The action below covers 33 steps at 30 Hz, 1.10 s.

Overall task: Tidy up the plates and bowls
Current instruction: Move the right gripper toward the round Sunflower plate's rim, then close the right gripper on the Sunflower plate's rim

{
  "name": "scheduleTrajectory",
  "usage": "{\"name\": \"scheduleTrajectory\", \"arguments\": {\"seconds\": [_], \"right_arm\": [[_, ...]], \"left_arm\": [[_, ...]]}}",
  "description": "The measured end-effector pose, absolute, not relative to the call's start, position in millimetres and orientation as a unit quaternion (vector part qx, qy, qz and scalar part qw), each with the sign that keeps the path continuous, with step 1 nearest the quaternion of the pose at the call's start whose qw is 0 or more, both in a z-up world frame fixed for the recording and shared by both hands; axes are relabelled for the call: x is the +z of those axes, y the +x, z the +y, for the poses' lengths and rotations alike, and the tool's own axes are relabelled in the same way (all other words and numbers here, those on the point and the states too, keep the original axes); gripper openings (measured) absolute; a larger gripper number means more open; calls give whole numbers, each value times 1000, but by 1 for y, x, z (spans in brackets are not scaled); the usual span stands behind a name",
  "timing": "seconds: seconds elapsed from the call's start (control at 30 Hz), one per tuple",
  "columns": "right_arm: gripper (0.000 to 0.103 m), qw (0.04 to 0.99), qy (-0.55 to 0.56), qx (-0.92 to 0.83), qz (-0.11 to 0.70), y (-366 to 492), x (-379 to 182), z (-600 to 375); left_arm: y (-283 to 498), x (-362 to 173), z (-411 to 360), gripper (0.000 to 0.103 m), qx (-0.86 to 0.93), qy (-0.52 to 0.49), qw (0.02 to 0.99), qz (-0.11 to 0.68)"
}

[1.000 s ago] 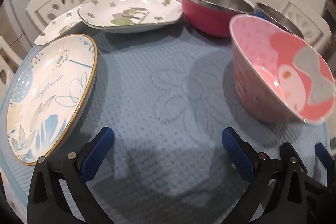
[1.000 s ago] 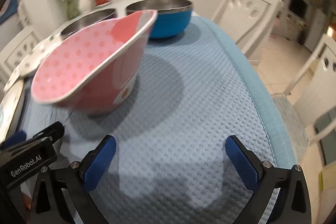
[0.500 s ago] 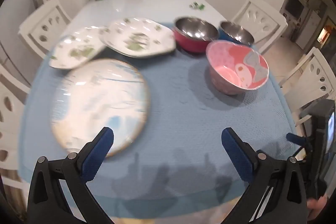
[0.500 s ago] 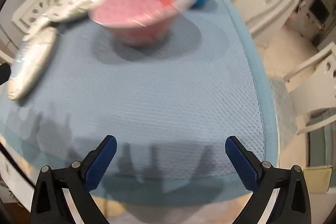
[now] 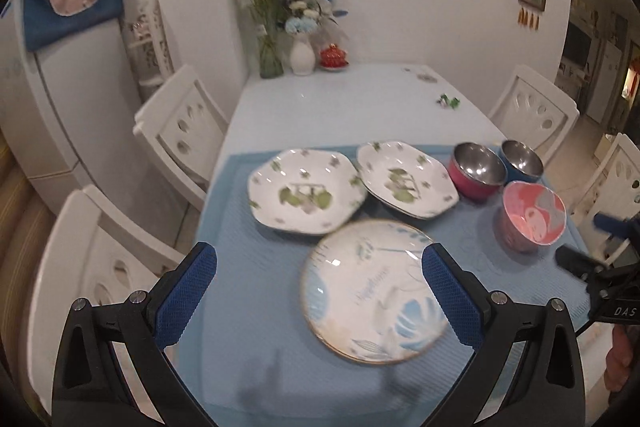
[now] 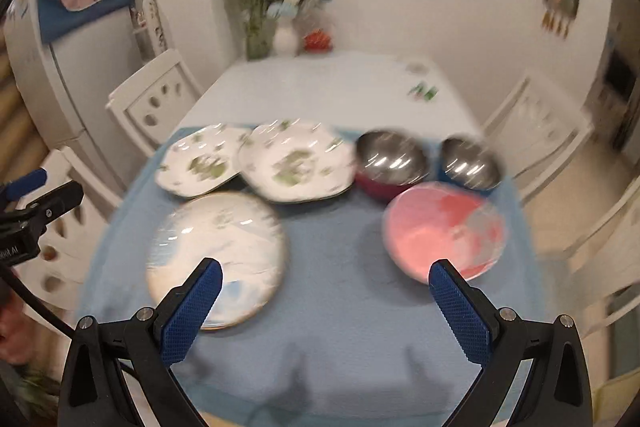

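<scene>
A blue mat (image 5: 264, 291) (image 6: 344, 307) covers the near end of a white table. On it lie a round gold-rimmed plate (image 5: 376, 291) (image 6: 216, 259), two green-patterned white plates (image 5: 304, 195) (image 5: 406, 179) (image 6: 200, 163) (image 6: 296, 163), a magenta steel bowl (image 5: 476, 171) (image 6: 390, 163), a blue steel bowl (image 5: 520, 157) (image 6: 470, 163) and a pink bowl (image 5: 532, 217) (image 6: 444, 229). My left gripper (image 5: 318, 299) and right gripper (image 6: 326, 311) both hover open and empty, high above the near edge. Each appears at the edge of the other's view.
White chairs (image 5: 180, 131) (image 5: 536, 111) stand at both sides of the table. Vases with flowers (image 5: 302, 55) and a red pot (image 5: 333, 57) stand at the far end by the wall. A fridge (image 5: 72, 75) is at the left.
Both grippers have risen and pulled back from low over the mat to high above the near edge, so the whole table now shows. The dishes have not moved.
</scene>
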State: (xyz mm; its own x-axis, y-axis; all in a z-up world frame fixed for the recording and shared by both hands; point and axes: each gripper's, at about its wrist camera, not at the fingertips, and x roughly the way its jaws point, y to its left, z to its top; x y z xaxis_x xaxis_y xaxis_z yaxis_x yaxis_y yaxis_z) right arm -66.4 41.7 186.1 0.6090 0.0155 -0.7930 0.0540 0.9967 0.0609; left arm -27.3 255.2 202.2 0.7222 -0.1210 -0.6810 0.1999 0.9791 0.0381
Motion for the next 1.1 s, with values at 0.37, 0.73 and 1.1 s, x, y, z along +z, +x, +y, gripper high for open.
{"name": "scheduleTrajectory", "arguments": {"seconds": [0.37, 0.73, 1.1], "right_arm": [[103, 848, 43, -42, 526, -42, 108, 59], [79, 823, 66, 5, 564, 2, 70, 64], [53, 816, 70, 26, 573, 45, 43, 73]], "left_arm": [[6, 124, 287, 102, -93, 15, 891, 444], [39, 65, 292, 99, -117, -51, 853, 506], [67, 32, 272, 83, -145, -28, 830, 538]]}}
